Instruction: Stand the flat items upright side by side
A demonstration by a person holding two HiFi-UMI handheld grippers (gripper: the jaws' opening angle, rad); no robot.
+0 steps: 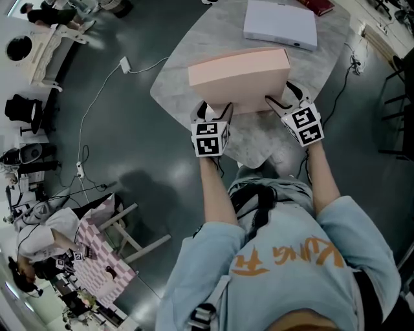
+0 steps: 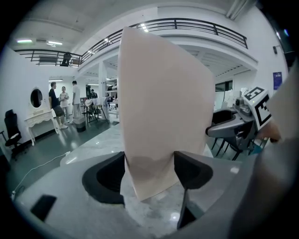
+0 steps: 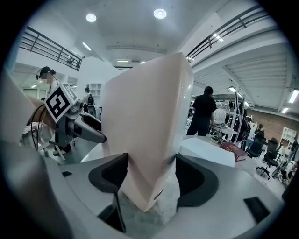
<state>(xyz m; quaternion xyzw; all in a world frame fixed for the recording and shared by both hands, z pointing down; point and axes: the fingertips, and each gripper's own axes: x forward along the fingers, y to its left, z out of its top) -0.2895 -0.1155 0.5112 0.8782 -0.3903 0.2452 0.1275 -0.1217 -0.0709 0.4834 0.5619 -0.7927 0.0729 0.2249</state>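
The pale grey marbled surface (image 1: 187, 64) takes up the upper middle of the head view, above a dark floor. Near its front edge is the pale pink flat rectangular case (image 1: 239, 74), upright on one long edge with its broad face towards the person. Whether its lower edge rests on the surface or hangs just clear, I cannot tell.

Further back, well apart from the pink case, a white flat rectangular box (image 1: 280, 24) lies on its broad side.

The left tongs (image 1: 215, 111) grip the pink case at its left end. In the left gripper view the case fills the gap and both dark pads press against its faces, so the tongs are partly closed on the case's thickness. The right tongs (image 1: 286, 97) grip the right end the same way, and the right gripper view shows a pad tight against each face of the case.

A dark red book (image 1: 317, 5) lies flat at the far edge, just beside the white box.
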